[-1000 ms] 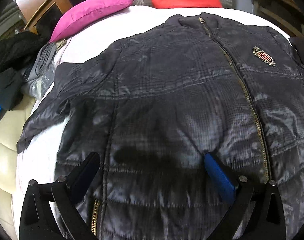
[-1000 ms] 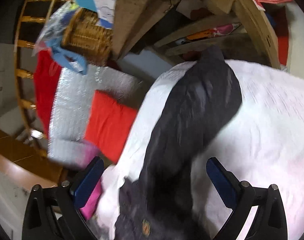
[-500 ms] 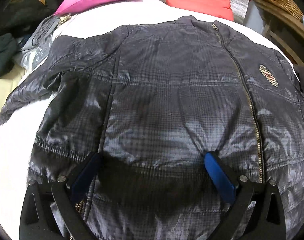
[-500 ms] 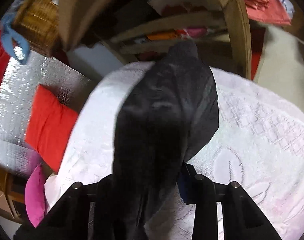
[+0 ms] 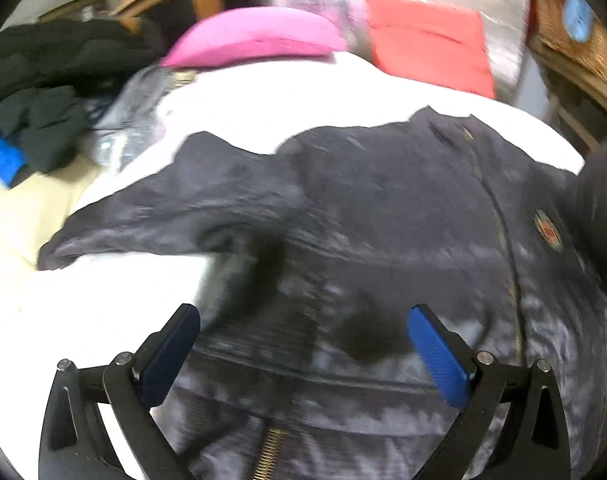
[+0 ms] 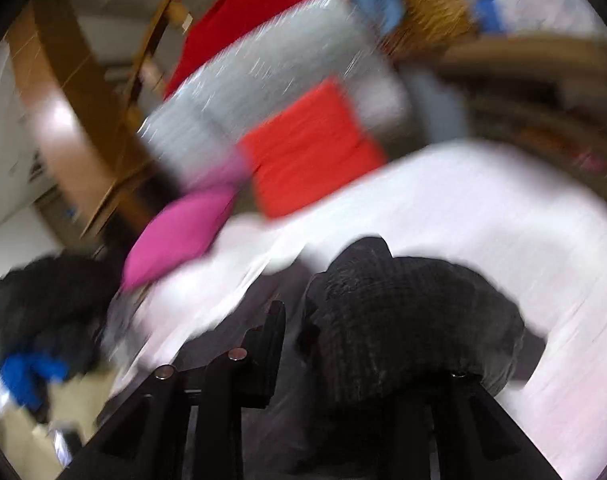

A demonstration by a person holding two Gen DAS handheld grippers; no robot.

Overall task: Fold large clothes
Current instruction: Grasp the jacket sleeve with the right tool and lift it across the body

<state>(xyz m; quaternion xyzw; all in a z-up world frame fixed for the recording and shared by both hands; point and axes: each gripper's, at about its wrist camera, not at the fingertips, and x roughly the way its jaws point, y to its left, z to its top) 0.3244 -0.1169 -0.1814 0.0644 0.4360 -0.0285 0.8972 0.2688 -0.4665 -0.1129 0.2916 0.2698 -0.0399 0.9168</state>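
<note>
A dark quilted jacket (image 5: 383, 220) with a brass zip and a chest badge lies front up on the white bed cover (image 5: 83, 320). My left gripper (image 5: 303, 316) hangs open above its lower front, blue pads wide apart and holding nothing. The jacket's left sleeve (image 5: 151, 216) stretches out to the left. In the blurred right wrist view my right gripper (image 6: 313, 320) is shut on the jacket's other sleeve (image 6: 403, 320), which bunches up over the right finger and hides it. That sleeve is lifted off the bed cover (image 6: 503, 220).
A pink pillow (image 5: 255, 36) and a red cushion (image 5: 427, 48) lie at the head of the bed. Dark clothes (image 5: 43, 92) with something blue are heaped at the left edge. A wicker basket (image 5: 583, 36) and wooden furniture stand at the right.
The right gripper went from open to shut on the sleeve, then swung it across towards the pillows as the view rolled. The left gripper rose above the jacket and stayed open.
</note>
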